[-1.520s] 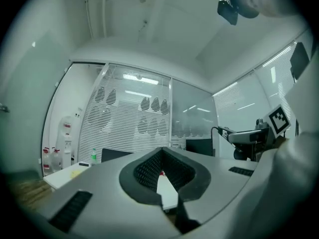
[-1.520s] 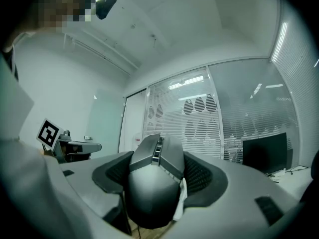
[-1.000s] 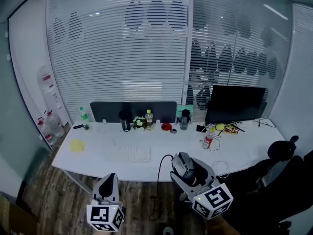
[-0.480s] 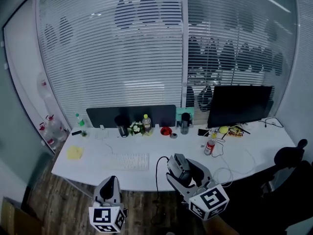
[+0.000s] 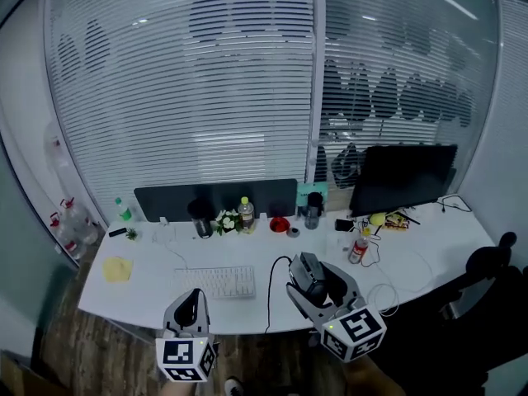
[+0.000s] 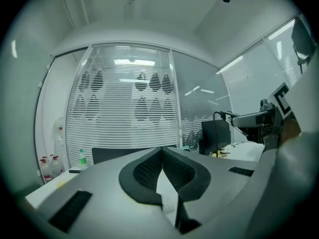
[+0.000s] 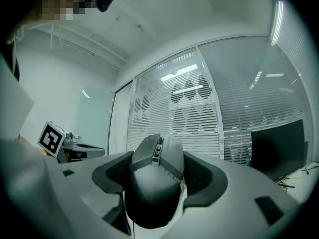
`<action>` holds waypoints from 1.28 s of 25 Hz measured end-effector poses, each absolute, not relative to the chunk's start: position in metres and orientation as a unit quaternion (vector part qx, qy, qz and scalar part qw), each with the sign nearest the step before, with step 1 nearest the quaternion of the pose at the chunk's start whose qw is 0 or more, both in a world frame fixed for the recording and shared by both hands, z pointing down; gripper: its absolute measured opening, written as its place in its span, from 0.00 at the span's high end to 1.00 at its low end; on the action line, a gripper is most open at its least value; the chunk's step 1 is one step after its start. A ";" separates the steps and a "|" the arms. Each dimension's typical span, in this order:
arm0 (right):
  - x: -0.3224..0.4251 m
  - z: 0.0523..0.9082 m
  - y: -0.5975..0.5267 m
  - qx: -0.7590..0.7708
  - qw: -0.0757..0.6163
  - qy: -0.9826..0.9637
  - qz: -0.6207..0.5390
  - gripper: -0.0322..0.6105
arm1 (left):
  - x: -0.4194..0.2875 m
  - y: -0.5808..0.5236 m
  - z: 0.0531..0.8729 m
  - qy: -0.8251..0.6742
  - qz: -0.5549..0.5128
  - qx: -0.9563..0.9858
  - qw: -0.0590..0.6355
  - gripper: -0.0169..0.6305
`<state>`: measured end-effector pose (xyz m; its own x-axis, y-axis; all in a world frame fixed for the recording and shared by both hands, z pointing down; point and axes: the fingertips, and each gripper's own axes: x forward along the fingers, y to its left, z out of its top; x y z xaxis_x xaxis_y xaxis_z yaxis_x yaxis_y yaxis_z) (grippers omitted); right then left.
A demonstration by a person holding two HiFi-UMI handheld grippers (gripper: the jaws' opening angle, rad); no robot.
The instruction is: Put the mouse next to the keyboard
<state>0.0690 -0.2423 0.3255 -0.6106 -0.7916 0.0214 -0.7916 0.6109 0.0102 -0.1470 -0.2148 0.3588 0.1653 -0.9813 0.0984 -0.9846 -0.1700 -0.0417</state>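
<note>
A dark grey wired mouse (image 7: pixel 155 180) fills the gap between the right gripper's (image 7: pixel 158 176) jaws, which are shut on it. In the head view that right gripper (image 5: pixel 318 283) holds the mouse (image 5: pixel 310 275) above the desk's near edge, its black cable (image 5: pixel 272 291) hanging down off the desk. The white keyboard (image 5: pixel 218 282) lies on the white desk (image 5: pixel 144 275), to the left of the mouse. My left gripper (image 5: pixel 192 304) hovers before the desk edge below the keyboard; in its own view the left gripper (image 6: pixel 162 163) has its jaws pressed together with nothing held.
Along the back of the desk stand a dark divider panel (image 5: pixel 216 196), bottles (image 5: pixel 246 213), a small plant (image 5: pixel 223 221), cups and a black monitor (image 5: pixel 403 176). A red-capped bottle (image 5: pixel 357 250) and white cables lie right of the mouse. A yellow note (image 5: pixel 116 269) sits far left.
The head view has shifted, so the desk sits a little lower and nearer. The right gripper still grips the mouse, now slightly higher over the desk edge. The left gripper has risen a little.
</note>
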 end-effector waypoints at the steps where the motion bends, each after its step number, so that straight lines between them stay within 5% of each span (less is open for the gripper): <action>1: 0.063 0.327 -0.247 0.447 0.016 -0.895 -0.003 0.48 | -0.153 -0.223 0.360 -0.639 0.053 0.767 0.016 0.93; 13: 0.031 0.387 -0.313 0.530 0.074 -0.844 0.026 0.48 | -0.189 -0.295 0.405 -0.560 0.066 0.825 0.040 0.93; 32: 0.084 0.616 -0.415 0.498 0.197 -0.824 0.183 0.48 | -0.165 -0.330 0.535 -0.622 0.153 0.758 0.123 0.93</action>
<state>0.0839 -0.4147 0.6160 -0.4267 -0.7485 0.5076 -0.8930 0.4373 -0.1059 -0.1649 -0.3298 0.5354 0.1799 -0.9049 0.3857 -0.9805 -0.1964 -0.0034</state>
